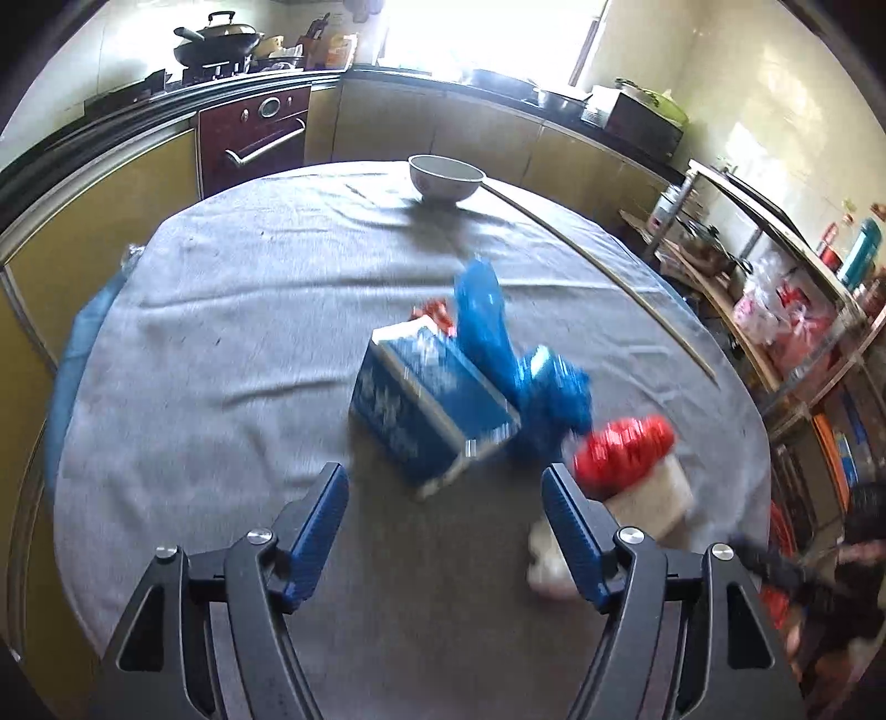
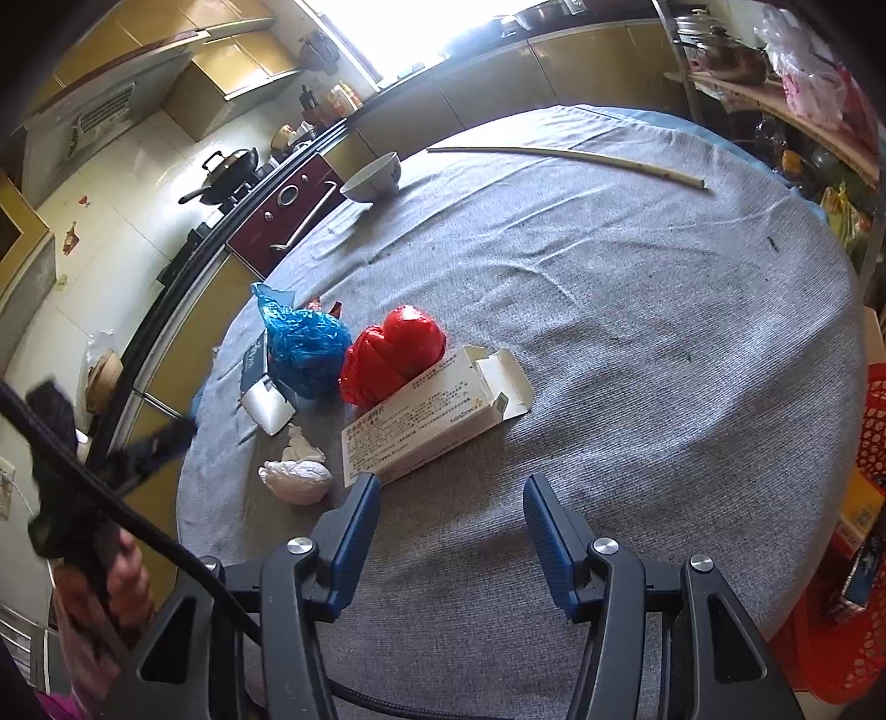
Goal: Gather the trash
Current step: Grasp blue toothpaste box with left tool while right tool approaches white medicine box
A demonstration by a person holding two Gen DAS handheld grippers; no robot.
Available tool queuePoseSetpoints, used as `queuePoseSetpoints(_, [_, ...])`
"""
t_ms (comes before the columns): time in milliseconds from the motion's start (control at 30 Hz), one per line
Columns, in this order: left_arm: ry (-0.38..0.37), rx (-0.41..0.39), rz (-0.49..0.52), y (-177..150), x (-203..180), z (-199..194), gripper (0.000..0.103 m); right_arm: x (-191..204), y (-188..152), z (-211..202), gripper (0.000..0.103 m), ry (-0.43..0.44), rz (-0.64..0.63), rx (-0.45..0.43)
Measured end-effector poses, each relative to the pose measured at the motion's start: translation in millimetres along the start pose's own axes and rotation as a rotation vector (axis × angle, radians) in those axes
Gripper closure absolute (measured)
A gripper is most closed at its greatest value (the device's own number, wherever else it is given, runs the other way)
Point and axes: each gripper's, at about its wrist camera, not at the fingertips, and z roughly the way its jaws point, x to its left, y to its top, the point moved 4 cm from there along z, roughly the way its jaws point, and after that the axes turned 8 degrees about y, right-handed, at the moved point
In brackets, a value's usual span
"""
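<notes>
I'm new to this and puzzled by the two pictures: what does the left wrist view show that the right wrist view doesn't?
Only the left wrist view shows the broad blue face of the blue carton, which the right view catches just edge-on behind the bag.

Only the right wrist view shows the white carton's printed side with its open flap, the crumpled white tissue in full, and a red basket.

Both show the grey tablecloth, white bowl, long stick, blue bag, red bag, and open, empty fingers.

A round table covered by a grey woven cloth point(image 2: 637, 310) is ringed by olive-yellow base cabinets point(image 1: 382, 119) under a dark countertop. Strong daylight is admitted through a bright window point(image 1: 482, 27), and cream glossy wall tiles point(image 1: 775, 105) are lit by it.
</notes>
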Motion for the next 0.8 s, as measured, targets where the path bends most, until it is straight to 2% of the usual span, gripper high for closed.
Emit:
queuePoseSetpoints(133, [0.012,0.049,-0.059,25.4,-0.8,27.8,0.030,-6.9,2.0,-3.5,0.045,0.004,0.005,-0.011])
queuePoseSetpoints(267, [0.055,0.093,-0.090,38.2,-3.4,52.4,0.030,-14.7,6.7,-2.4,0.045,0.016,0.033,-0.011])
queuePoseSetpoints(400, [0.083,0.138,-0.096,36.0,-5.7,67.7,0.030,-11.8,17.6,9.8,0.045,0.070,0.069,0.017])
queuePoseSetpoints(467, [0.070,0.139,-0.101,33.0,-4.4,70.0,0.030,-3.8,21.3,19.4,0.045,0.106,0.077,0.046])
queuePoseSetpoints(600, [0.069,0.129,-0.112,28.0,9.5,62.9,0.024,13.0,28.9,48.4,0.045,0.102,0.091,0.119])
queuePoseSetpoints(667, [0.071,0.130,-0.117,24.1,19.3,58.4,0.023,18.2,34.0,59.2,0.045,0.067,0.098,0.129])
queuePoseSetpoints(800, [0.081,0.142,-0.126,9.3,41.8,48.2,0.022,26.5,45.2,76.9,0.043,-0.065,0.054,0.122])
